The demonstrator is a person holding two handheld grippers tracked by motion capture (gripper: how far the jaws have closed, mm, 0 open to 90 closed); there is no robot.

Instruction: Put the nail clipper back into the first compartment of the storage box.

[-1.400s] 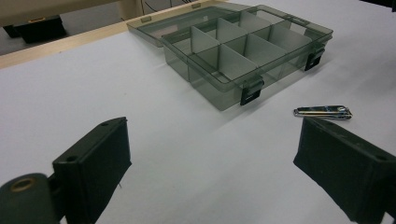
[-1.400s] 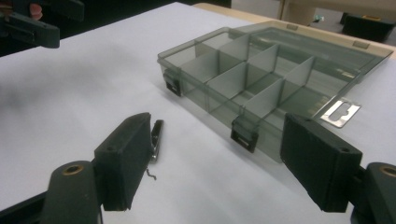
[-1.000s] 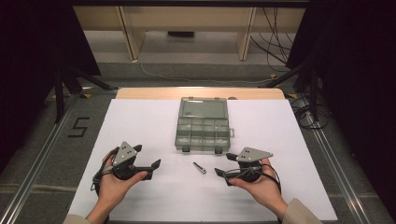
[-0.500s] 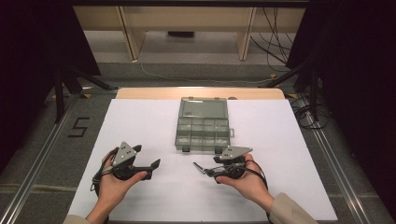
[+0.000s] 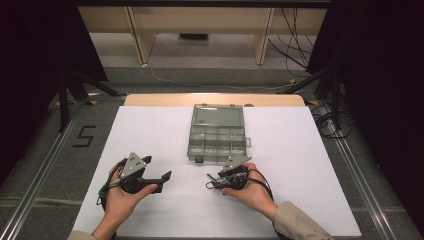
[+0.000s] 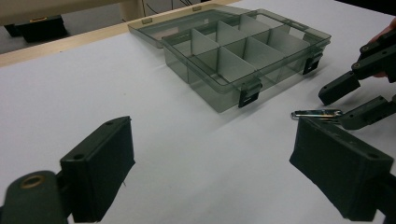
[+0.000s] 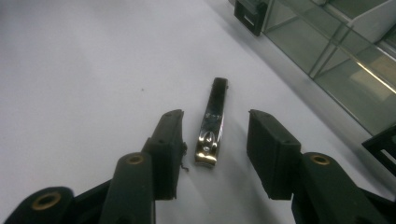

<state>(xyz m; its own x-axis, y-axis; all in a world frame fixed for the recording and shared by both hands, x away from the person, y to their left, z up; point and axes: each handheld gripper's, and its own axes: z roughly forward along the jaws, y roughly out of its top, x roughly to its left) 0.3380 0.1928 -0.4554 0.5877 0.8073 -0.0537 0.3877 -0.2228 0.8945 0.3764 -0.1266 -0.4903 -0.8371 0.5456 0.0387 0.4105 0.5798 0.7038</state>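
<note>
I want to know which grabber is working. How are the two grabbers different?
The right gripper has its jaws on both sides of the nail clipper; the left gripper has only bare table between its jaws. The right gripper sits close to the organizer box; the left gripper is farther away. Both are open.

We see a table (image 5: pixel 150 100) with a pale wooden top, most of it covered by a white sheet (image 5: pixel 300 165) that leaves a strip of wood bare at the far edge. On the sheet, near its middle and toward the far side, lies a smoky clear plastic compartment box (image 5: pixel 218 140) with its lid folded open and flat, its dividers marking out small bins. Just in front of the box, on the sheet, lies a metal nail clipper (image 7: pixel 211 126), flat and apart from the box.
</note>
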